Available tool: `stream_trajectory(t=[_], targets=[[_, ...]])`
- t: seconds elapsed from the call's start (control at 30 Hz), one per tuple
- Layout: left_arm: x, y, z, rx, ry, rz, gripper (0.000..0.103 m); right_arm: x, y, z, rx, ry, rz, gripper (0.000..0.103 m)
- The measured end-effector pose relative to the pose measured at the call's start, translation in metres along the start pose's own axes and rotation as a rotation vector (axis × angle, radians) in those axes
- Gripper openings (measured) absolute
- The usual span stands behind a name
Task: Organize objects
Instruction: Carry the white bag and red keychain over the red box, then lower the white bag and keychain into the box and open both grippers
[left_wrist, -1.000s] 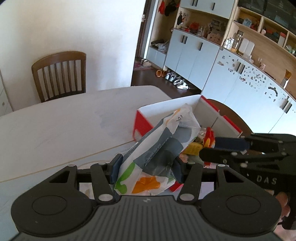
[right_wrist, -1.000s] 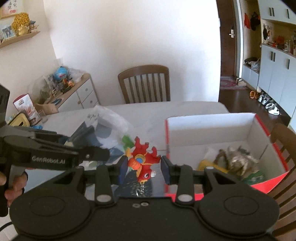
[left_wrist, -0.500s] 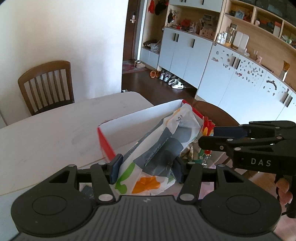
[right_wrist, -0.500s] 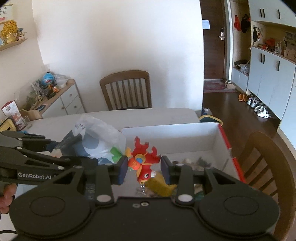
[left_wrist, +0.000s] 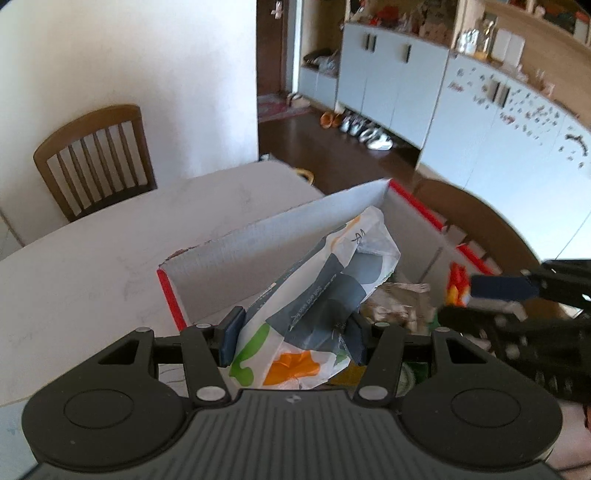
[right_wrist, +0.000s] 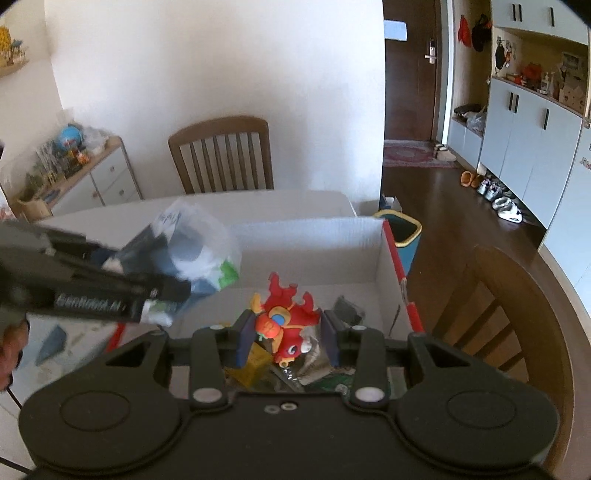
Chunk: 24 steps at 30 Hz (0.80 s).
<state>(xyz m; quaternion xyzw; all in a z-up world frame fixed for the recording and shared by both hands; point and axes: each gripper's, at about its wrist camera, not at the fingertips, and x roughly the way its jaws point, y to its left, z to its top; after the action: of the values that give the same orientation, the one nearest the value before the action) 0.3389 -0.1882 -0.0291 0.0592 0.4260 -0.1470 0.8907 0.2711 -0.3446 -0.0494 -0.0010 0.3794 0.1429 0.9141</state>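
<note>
Over the table's box (left_wrist: 306, 236), my left gripper (left_wrist: 293, 328) pinches a soft, crinkly bag (left_wrist: 317, 295); my right gripper (right_wrist: 286, 332) clamps a rigid toy (right_wrist: 286, 323).

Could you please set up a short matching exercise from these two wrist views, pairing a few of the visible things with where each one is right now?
Things:
1. plastic bag
2. red toy
3. cardboard box
4. bin with the yellow rim

Places:
a. on the floor beyond the table
b. clamped in the left hand-held gripper
c. on the white table, open at the top
d. clamped in the right hand-held gripper

Pairs: 1-b, 2-d, 3-c, 4-a
</note>
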Motion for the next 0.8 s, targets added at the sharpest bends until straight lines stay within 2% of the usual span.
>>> stream_trajectory(t=[0.47,0.8], targets=[[0.074,-0.005,0.015,0.054,0.099,0.086,0.055,0.042,0.003,-0.021,-0.078,0.123,0.033,0.037],[0.103,-0.012,0.011,0.078,0.155,0.078,0.056,0.058,0.0,-0.025,-0.063,0.172,0.057,0.037]])
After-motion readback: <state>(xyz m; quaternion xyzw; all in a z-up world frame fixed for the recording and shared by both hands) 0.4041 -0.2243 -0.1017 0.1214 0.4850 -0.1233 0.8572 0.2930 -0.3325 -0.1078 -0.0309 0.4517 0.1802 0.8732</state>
